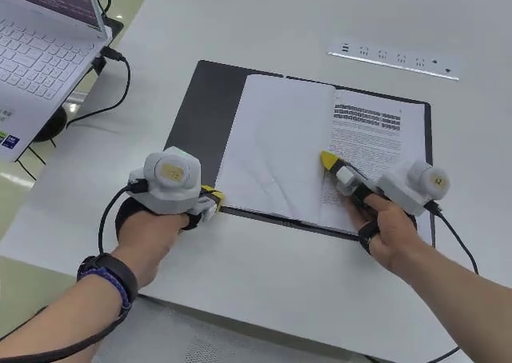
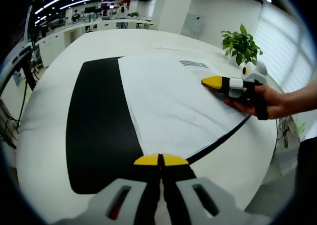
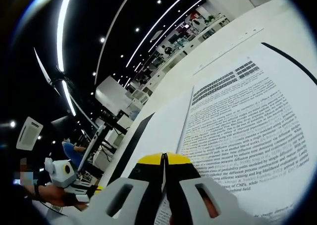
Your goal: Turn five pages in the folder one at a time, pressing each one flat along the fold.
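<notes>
The black folder (image 1: 204,107) lies open and flat on the white table (image 1: 264,27), its left inner cover bare. A blank white page (image 1: 276,139) lies left of the fold, wrinkled toward its near edge. Right of the fold lies 1 printed page (image 1: 380,135), dense with black text under bolder lines.

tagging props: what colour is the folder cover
Plain black folder cover, best seen in the left gripper view.
</notes>
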{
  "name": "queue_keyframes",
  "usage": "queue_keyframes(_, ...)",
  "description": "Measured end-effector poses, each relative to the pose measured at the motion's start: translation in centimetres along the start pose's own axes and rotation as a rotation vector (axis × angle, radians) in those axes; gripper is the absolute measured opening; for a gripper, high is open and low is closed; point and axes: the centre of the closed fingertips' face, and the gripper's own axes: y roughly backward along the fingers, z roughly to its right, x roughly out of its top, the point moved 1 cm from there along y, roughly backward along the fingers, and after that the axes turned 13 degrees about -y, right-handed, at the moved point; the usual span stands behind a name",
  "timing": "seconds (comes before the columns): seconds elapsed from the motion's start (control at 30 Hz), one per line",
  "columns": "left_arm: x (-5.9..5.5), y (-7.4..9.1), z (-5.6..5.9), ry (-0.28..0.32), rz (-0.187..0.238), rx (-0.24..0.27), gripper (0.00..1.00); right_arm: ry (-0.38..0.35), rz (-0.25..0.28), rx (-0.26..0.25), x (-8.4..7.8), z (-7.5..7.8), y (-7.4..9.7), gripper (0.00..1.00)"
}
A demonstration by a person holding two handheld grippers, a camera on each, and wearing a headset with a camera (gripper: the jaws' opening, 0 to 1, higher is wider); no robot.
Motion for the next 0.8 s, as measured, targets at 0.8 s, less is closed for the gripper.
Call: queue_keyframes(0.8, 0.0, -0.1, 0.0, 0.009, 0.006, 0.0, 0.0, 0.003, -0.057, 0.025, -3.1, 0.5, 2.8, 0.0)
